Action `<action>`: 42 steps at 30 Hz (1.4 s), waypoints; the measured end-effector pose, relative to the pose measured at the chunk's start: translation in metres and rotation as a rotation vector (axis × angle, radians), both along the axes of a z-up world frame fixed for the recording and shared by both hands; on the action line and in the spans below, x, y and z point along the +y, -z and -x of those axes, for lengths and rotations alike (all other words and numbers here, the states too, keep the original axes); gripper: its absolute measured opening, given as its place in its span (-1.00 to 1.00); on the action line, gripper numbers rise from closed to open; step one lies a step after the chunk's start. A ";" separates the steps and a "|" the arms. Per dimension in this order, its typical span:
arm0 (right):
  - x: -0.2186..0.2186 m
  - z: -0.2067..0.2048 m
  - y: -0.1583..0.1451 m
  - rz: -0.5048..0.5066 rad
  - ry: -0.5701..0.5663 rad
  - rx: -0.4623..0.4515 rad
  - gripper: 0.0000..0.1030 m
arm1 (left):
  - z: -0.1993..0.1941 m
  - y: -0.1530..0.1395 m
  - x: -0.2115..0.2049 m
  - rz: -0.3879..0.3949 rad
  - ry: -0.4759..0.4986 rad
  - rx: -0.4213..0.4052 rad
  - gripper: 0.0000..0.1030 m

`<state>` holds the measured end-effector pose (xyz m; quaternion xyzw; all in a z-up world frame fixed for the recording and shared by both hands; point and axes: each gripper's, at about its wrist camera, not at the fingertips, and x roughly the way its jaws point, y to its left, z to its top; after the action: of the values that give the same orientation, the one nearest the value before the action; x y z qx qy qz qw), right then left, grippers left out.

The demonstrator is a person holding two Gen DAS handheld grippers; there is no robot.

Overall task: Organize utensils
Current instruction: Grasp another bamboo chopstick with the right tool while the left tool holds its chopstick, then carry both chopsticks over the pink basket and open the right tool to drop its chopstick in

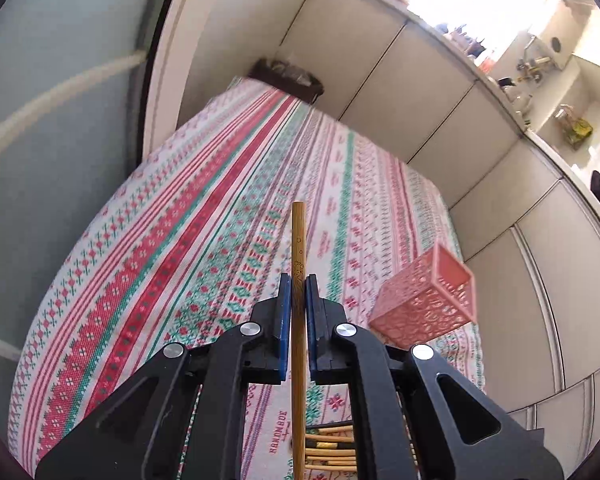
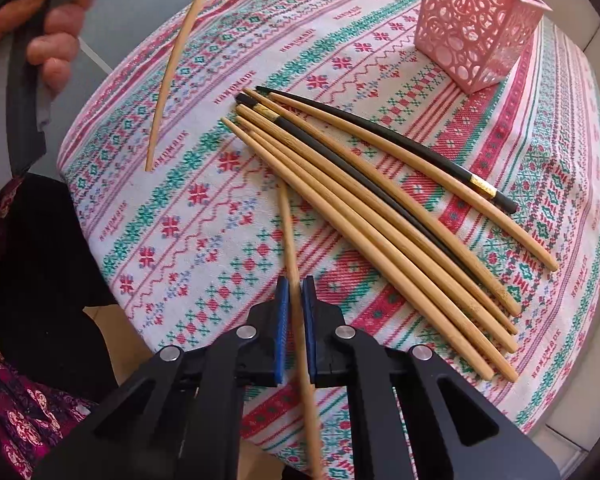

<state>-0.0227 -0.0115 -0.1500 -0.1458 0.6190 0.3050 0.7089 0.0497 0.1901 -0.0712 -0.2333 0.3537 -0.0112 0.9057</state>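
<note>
While gripped: two chopsticks (image 2: pixel 296 264); seven loose.

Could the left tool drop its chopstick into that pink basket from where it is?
Probably yes: the left tool holds its chopstick above the cloth, and the pink basket stands upright, open-topped, with nothing between.

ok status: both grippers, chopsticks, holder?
Left gripper shut on bamboo chopstick, lifted. Right gripper shut on another chopstick. Pink holder upright, empty, unobstructed. Rest piled on cloth.
</note>
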 end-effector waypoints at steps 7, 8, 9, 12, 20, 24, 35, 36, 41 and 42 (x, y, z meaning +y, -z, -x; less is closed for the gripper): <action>0.001 0.019 -0.007 -0.026 0.042 -0.040 -0.87 | 0.031 -0.048 -0.010 -0.031 0.009 -0.208 -0.88; 0.000 0.019 -0.008 -0.045 0.042 -0.025 -0.87 | 0.032 -0.051 -0.010 -0.023 0.007 -0.218 -0.88; 0.001 0.024 -0.012 -0.053 0.033 -0.022 -0.87 | 0.033 -0.052 -0.009 -0.018 0.005 -0.227 -0.88; 0.011 0.033 -0.022 -0.075 -0.039 -0.003 -0.87 | 0.028 -0.051 -0.011 -0.033 -0.006 -0.246 -0.88; 0.006 0.016 -0.075 -0.212 0.123 -0.203 -0.87 | 0.037 -0.056 -0.001 0.000 -0.015 -0.286 -0.88; -0.007 0.003 -0.114 -0.334 0.252 -0.325 -0.87 | 0.041 -0.055 -0.005 0.001 0.011 -0.311 -0.88; -0.063 -0.010 -0.205 -0.510 0.496 -0.567 -0.87 | 0.035 -0.062 -0.017 -0.011 0.065 -0.358 -0.88; -0.065 -0.014 -0.214 -0.512 0.508 -0.581 -0.87 | 0.033 -0.067 -0.021 -0.032 0.073 -0.371 -0.88; -0.072 -0.033 -0.251 -0.540 0.556 -0.665 -0.87 | 0.020 -0.095 -0.042 -0.073 0.116 -0.442 -0.88; -0.073 -0.036 -0.257 -0.544 0.565 -0.691 -0.87 | 0.015 -0.101 -0.047 -0.079 0.123 -0.456 -0.88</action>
<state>0.0135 -0.0840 0.1074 0.1244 0.2626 0.1858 0.9386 0.0349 0.1427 0.0297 -0.1672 0.1536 -0.1048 0.9682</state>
